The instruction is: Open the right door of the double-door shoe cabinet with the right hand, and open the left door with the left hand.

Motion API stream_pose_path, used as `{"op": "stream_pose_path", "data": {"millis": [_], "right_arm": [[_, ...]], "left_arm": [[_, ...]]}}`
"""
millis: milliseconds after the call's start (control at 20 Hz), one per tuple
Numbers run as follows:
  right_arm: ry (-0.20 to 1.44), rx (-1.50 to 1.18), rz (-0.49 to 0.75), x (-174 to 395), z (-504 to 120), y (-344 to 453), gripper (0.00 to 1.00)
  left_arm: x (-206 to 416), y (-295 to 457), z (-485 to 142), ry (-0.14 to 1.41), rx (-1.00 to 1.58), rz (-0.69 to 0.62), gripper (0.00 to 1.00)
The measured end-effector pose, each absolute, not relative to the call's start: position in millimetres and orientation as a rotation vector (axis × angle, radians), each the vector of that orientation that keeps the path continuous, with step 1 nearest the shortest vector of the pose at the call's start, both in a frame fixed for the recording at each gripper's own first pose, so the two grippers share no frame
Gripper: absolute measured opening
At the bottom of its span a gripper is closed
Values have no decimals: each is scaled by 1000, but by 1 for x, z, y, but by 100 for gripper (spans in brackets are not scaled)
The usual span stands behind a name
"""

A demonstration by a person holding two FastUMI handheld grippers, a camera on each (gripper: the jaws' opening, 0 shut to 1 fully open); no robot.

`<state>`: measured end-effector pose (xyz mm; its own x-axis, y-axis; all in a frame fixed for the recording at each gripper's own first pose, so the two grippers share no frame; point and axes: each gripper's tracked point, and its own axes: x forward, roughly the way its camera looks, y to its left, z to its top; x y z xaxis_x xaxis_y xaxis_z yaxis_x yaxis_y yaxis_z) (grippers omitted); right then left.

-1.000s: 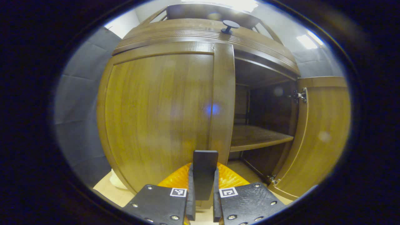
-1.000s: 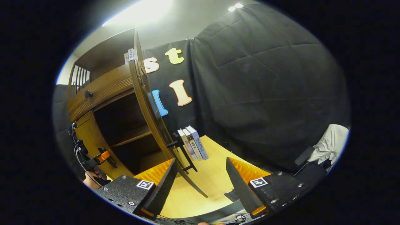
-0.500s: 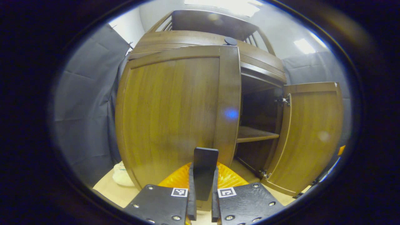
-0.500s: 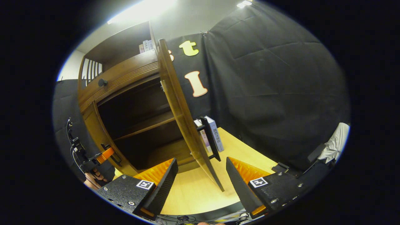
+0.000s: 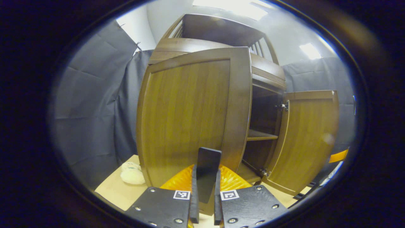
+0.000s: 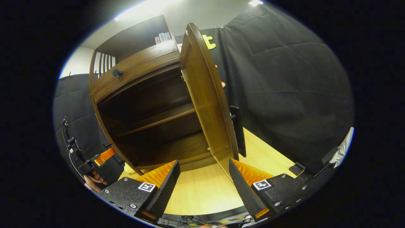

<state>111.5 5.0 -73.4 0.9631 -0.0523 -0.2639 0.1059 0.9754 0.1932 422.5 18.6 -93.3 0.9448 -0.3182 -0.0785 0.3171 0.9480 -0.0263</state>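
Gripping: left claw (image 5: 205,202) is clamped on the left door handle (image 5: 207,171), upright, dead ahead.
Left door (image 5: 190,117): partly swung.
Right claw (image 6: 202,186): held apart, free beside the right door (image 6: 208,110).

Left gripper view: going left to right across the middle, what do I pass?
Grey cloth wall → left door, its handle clamped by the left gripper → dark cabinet opening with shelf → open right door.

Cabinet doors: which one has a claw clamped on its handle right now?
The left door: the left claw grips its dark handle. The right door hangs open, the right claw open and off it.
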Motion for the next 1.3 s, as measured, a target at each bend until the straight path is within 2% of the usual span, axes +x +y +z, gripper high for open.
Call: {"op": "stream_pose_path", "data": {"millis": [50, 100, 150, 200, 300, 450, 500, 550, 600, 700, 750, 800, 850, 900, 950, 1000, 1050, 1100, 1150, 1200, 1250, 1300], "right_arm": [[262, 203, -72, 111, -73, 9, 95], [265, 199, -64, 113, -75, 11, 92], [269, 196, -55, 116, -75, 14, 96], [273, 194, -45, 116, -79, 17, 92], [281, 189, -28, 118, -82, 22, 92], [299, 186, -6, 115, -86, 32, 96], [303, 186, 1, 113, -89, 34, 96], [306, 186, 7, 112, -89, 37, 96], [311, 186, 12, 113, -90, 40, 92], [318, 191, 24, 114, -91, 45, 92], [321, 194, 28, 114, -92, 47, 92], [326, 196, 32, 114, -94, 49, 96], [331, 197, 36, 114, -95, 51, 96], [337, 195, 38, 114, -99, 53, 92], [342, 189, 38, 115, -102, 54, 96], [345, 180, 35, 116, -103, 55, 96], [347, 168, 35, 117, -104, 56, 96], [342, 154, 34, 119, -102, 57, 92], [329, 139, 30, 121, -96, 58, 96], [311, 123, 26, 123, -92, 58, 91], [293, 109, 24, 125, -86, 57, 91], [275, 96, 20, 126, -81, 57, 91]], "left_arm": [[422, 18, -92, 79, -19, -320, 27], [422, 20, -91, 75, -25, -315, 27], [421, 20, -91, 72, -28, -309, 24], [421, 21, -92, 67, -31, -304, 22], [422, 24, -90, 62, -10, -285, 17], [420, 30, -86, 52, 7, -248, 17], [418, 35, -88, 47, 5, -231, 12], [416, 40, -88, 44, 4, -211, 12], [413, 49, -88, 40, 3, -187, 12], [415, 61, -86, 35, -8, -153, 16], [413, 64, -86, 36, -17, -151, 13], [410, 68, -86, 36, -18, -147, 11], [409, 73, -86, 35, -7, -143, 13], [410, 80, -87, 37, 11, -141, 15], [409, 89, -89, 44, 26, -141, 11], [408, 99, -87, 41, 34, -142, 15], [409, 103, -86, 38, 39, -151, 15], [408, 105, -86, 38, 41, -167, 15], [408, 108, -84, 34, 47, -182, 11], [409, 114, -86, 35, 52, -193, 15], [410, 119, -87, 39, 50, -191, 11], [409, 124, -88, 44, 35, -187, 11]]}}
